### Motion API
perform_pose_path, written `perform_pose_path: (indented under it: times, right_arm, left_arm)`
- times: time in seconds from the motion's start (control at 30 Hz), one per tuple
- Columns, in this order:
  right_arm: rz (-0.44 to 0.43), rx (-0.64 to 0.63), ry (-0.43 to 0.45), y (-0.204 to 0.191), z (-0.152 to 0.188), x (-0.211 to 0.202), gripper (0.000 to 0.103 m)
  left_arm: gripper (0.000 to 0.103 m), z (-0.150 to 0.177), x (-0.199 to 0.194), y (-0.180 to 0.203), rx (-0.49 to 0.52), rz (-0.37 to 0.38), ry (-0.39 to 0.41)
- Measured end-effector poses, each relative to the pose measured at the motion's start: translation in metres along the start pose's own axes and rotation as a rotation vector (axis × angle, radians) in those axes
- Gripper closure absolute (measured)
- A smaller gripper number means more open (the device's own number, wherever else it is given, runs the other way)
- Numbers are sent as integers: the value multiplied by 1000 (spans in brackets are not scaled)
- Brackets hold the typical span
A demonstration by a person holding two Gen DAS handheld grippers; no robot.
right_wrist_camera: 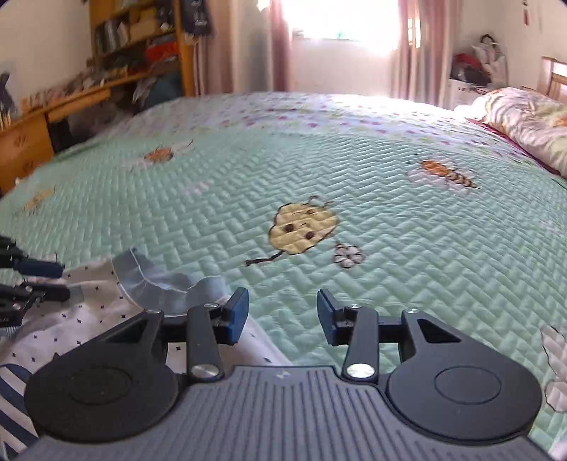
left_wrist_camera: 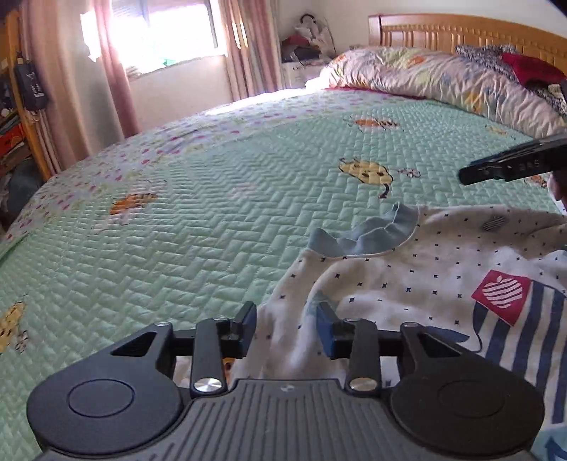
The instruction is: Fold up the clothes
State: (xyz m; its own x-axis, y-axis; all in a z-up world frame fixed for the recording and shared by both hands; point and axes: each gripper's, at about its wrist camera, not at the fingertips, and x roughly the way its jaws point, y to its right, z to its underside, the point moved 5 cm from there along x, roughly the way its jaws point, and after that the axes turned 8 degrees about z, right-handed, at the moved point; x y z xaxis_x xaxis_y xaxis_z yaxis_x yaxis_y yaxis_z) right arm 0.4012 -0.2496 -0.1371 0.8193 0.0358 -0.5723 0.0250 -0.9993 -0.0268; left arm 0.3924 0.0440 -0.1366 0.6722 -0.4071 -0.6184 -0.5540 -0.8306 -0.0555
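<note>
Listing my two grippers first. My left gripper stood part open, its blue pads either side of a raised fold of the white sweatshirt; the cloth lay in the gap, and the pads did not press on it. My right gripper stood part open to about the same width, with nothing between its pads; below the gap lay the sweatshirt's edge and the bare quilt. In the left wrist view its dark fingers entered from the right edge, above the garment.

Item, one sweatshirt: white with small dark star marks, a pale blue ribbed collar, a red square patch bearing a striped apple shape, and navy stripes beside it. It lay rumpled on the near part of the bed, collar towards the middle of the bed.

Item, one bedspread: mint green, quilted in a herringbone pattern, printed with bees, a yellow beehive and flowers; its border was white with pink marks.

Item, one rolled duvet along the head of the bed, with clothes piled on it, against a wooden headboard.

Room: a bright window with pink curtains beyond the far edge of the bed, and a wooden desk with shelves at the far left corner.
</note>
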Motion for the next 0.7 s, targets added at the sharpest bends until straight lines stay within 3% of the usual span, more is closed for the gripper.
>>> perform_pose_path:
  times: [0.07,0.17,0.3,0.4,0.53,0.7]
  right_arm:
    - [-18,103,28,30,6,-33,57]
    - [-120,278,-3,64,34,-89,47]
    - [-203,389,-63,71,95,-161,45]
    - [-237,401,-99,57,141,-209,45]
    - [-230,226,-105,19,174,-260,42]
    - [-78,-173,-45,-26,191,-287,37]
  left_arm:
    - [47,12,-34,-2,-65,15,53]
    - [45,45,-90,12,-168,64,86]
    - [43,108,-160,48,-220,44,83]
    - [41,145,-202,75,-236,53,86]
    - [32,171,-232,108,-139,24,67]
    - [32,185,-225,120,-117,-12,-11]
